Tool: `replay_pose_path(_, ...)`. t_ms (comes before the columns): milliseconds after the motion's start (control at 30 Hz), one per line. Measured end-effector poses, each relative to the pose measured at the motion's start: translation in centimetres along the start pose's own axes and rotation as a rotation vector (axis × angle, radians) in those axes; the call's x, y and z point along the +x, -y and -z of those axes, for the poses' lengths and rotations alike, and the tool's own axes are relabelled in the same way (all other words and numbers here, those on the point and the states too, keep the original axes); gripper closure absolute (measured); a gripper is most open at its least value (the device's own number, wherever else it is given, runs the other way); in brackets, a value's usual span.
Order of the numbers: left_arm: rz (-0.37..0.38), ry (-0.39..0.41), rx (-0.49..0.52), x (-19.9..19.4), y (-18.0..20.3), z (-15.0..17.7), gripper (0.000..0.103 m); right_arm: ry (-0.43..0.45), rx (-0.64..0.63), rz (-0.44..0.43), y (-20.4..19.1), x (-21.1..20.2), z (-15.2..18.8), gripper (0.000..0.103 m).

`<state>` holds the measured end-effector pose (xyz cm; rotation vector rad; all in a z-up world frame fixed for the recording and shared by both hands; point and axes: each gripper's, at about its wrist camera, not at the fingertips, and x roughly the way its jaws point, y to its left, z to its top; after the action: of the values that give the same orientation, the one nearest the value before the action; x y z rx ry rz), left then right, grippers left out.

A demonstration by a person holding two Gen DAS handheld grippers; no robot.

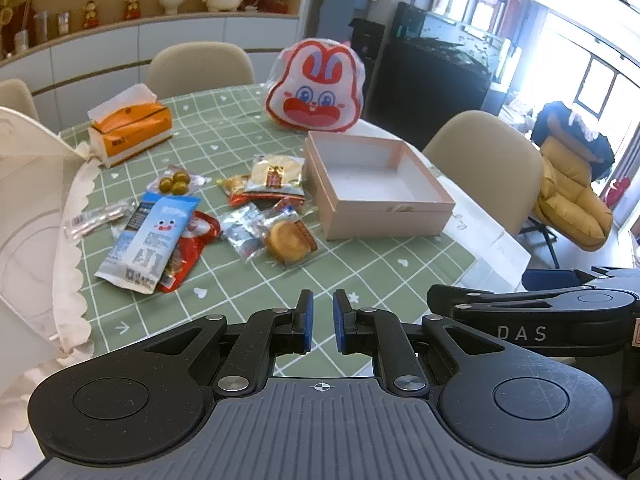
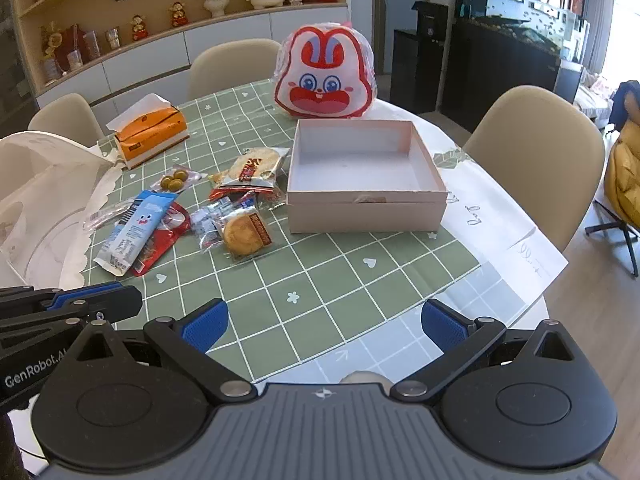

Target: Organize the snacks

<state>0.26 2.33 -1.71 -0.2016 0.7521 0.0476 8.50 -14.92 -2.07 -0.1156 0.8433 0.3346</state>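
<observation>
An open, empty pink box (image 1: 376, 184) (image 2: 364, 176) stands on the green checked tablecloth (image 1: 340, 268) (image 2: 320, 276). Left of it lie several wrapped snacks: a round cake in clear wrap (image 1: 286, 238) (image 2: 244, 234), a rice cracker pack (image 1: 276, 174) (image 2: 254, 168), green olives (image 1: 176, 182) (image 2: 175, 179), a blue-white packet (image 1: 150, 236) (image 2: 134, 230) on a red packet (image 1: 192, 256) (image 2: 160, 244). My left gripper (image 1: 323, 320) is nearly shut and empty, above the near table edge. My right gripper (image 2: 324, 326) is open and empty, also near the front edge.
A rabbit-face bag (image 1: 316, 86) (image 2: 326, 74) stands behind the box. An orange tissue box (image 1: 130, 130) (image 2: 152, 134) sits at the back left. A white lace cover (image 1: 36, 200) (image 2: 44, 196) is at the left. Beige chairs (image 1: 484, 160) (image 2: 536, 152) surround the table.
</observation>
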Motion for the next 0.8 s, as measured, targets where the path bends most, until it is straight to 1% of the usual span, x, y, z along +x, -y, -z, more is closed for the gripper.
replay_pose_path(133, -0.034, -0.020, -0.009, 1.5, -1.0, -0.4, 0.089, -0.021, -0.006, 0.006, 0.2, 1.4, -0.5, 0.000)
replay_pose_path(233, -0.024, -0.056, -0.037, 3.0, -2.4, -0.7, 0.089, -0.030, -0.007, 0.009, 0.2, 2.7, -1.1, 0.000)
replay_pose_path(367, 0.001, -0.108, -0.078, 5.2, -4.4, -0.9, 0.089, -0.005, 0.004, -0.025, 0.4, 4.8, -1.5, 0.000)
replay_pose_path(433, -0.014, -0.129, -0.094, 6.5, -5.4, -1.0, 0.089, 0.001, -0.007, -0.045, 0.2, 6.1, -1.6, 0.000)
replay_pose_path(467, -0.026, -0.143, -0.104, 7.2, -5.9, -1.1, 0.089, -0.007, -0.012, -0.052, 0.0, 6.9, -1.6, 0.000)
replay_pose_path(500, -0.018, -0.146, -0.118, 7.9, -6.8, -1.2, 0.089, -0.022, -0.016, -0.063, -0.1, 7.8, -1.6, 0.000)
replay_pose_path(567, 0.014, -0.110, -0.153, 8.9, -8.7, -1.7, 0.089, -0.063, -0.034, -0.094, -0.6, 9.3, -1.5, 0.000)
replay_pose_path(600, 0.017, -0.089, -0.173, 9.4, -9.7, -2.0, 0.089, -0.076, -0.048, -0.108, -0.9, 10.0, -1.4, 0.000)
replay_pose_path(667, -0.002, -0.065, -0.217, 10.7, -12.0, -2.8, 0.089, -0.100, -0.074, -0.111, -1.5, 11.2, -1.4, 0.000)
replay_pose_path(800, -0.083, -0.025, -0.313, 12.5, -17.2, -5.2, 0.089, -0.124, -0.106, -0.124, -2.7, 13.4, -2.3, 0.000)
